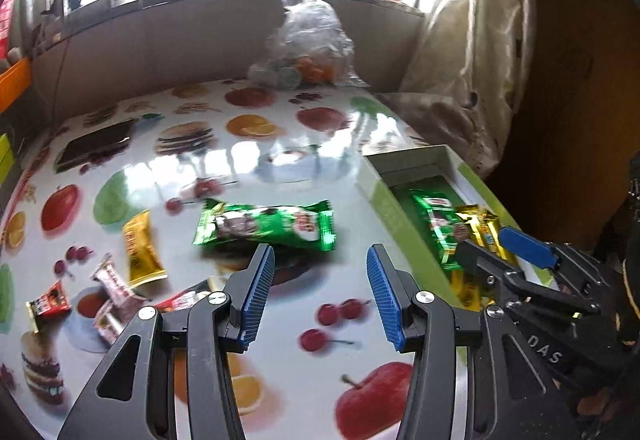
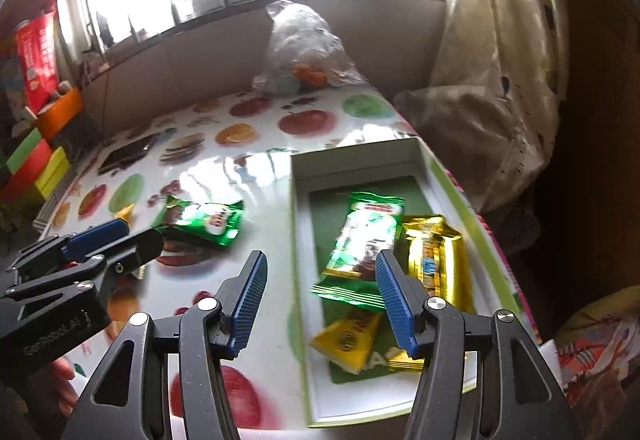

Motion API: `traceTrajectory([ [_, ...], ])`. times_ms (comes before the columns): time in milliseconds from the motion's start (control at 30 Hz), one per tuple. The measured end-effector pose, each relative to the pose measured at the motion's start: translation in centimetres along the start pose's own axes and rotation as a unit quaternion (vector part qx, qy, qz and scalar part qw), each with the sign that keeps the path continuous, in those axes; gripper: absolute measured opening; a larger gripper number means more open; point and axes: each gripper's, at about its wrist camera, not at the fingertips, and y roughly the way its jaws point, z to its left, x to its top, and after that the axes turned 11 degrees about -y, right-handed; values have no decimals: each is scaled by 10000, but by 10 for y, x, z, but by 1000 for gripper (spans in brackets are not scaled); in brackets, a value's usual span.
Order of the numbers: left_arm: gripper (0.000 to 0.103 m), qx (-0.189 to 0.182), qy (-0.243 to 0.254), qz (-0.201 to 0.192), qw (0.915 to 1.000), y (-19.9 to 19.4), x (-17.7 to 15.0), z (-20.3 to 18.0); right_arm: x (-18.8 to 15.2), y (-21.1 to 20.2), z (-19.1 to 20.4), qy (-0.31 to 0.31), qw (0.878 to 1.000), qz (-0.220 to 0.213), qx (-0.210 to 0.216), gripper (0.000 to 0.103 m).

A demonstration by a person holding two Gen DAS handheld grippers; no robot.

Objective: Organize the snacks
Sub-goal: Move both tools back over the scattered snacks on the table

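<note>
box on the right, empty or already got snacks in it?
Not empty. The box holds a green packet, a gold packet and a yellow packet.

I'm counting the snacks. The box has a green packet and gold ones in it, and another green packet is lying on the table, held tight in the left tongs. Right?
Nearly. The green packet on the table is not held: the left tongs are open, with the packet lying loose beyond their tips, as the left wrist view shows. The box does hold a green packet and gold ones.
</note>
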Motion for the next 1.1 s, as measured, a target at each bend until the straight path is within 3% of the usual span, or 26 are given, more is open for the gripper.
traceTrajectory([
  [267, 49, 205, -192, -38, 9996, -10, -6, 34, 10, 9, 30, -206, 9994, -29, 269, 57],
  [533, 49, 783, -621, -42, 9950, -17, -14, 95, 19, 25, 61, -479, 9964, 36, 699, 56],
  [900, 49, 943, -1272, 3, 9874, -19, -22, 149, 24, 55, 101, -726, 9888, 344, 1258, 56],
  [1100, 49, 972, -1432, 13, 9849, -21, -22, 165, 26, 67, 139, -1302, 9766, 362, 1673, 56],
])
